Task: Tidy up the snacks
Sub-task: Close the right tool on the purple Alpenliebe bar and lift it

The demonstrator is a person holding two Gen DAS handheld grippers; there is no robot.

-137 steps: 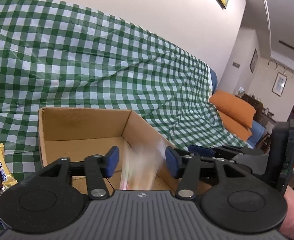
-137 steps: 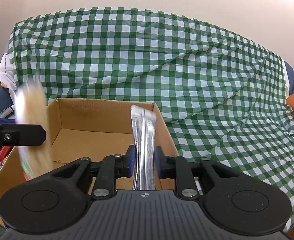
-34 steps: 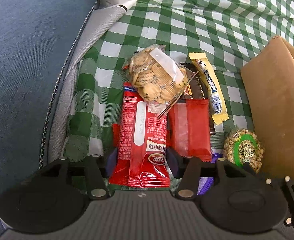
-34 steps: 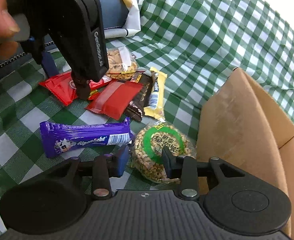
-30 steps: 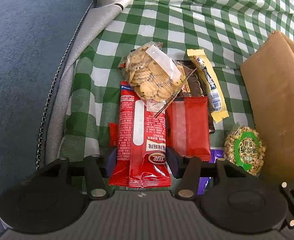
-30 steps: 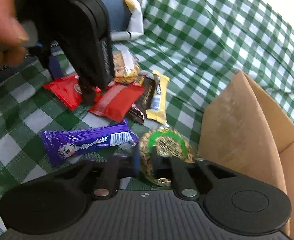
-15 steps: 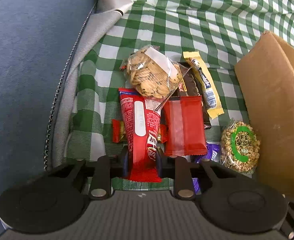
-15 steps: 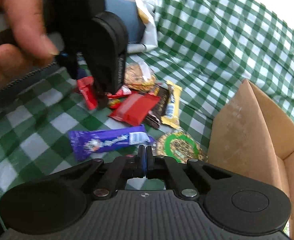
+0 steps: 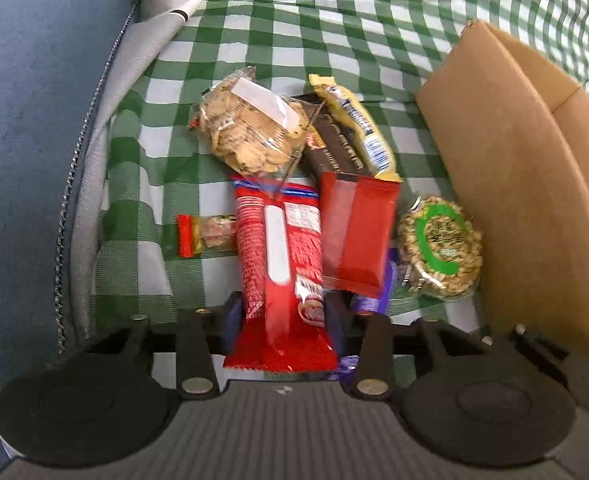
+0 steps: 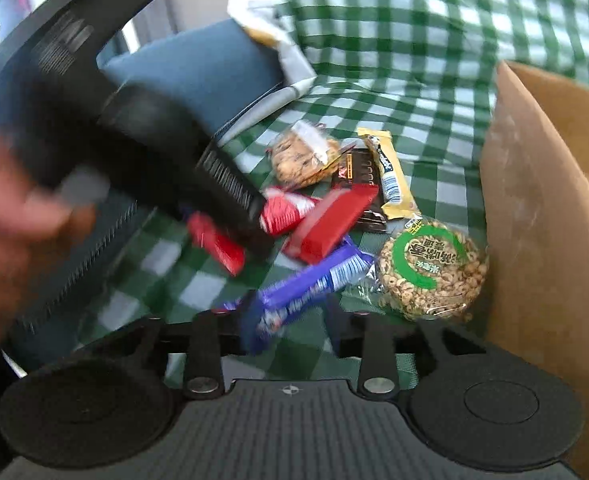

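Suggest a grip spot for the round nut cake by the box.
Pinch the crimped wrapper edge of the nut cake on its near side: the cardboard box wall blocks the far side, and the disc looks too wide for the right gripper.

left gripper [image 9: 282, 316] fingers just widening, right gripper [image 10: 290, 324] fingers just parting

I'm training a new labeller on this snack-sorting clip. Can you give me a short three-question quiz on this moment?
1. True or false: the long red wrapped snack lies between the left gripper's fingers.
2. Which snack sits nearest the brown cardboard box: A) clear bag of biscuits, B) round green-labelled peanut pack, C) yellow bar?
3. What colour is the bar at the right gripper?

Key: 1 true; 2 B; 3 purple.
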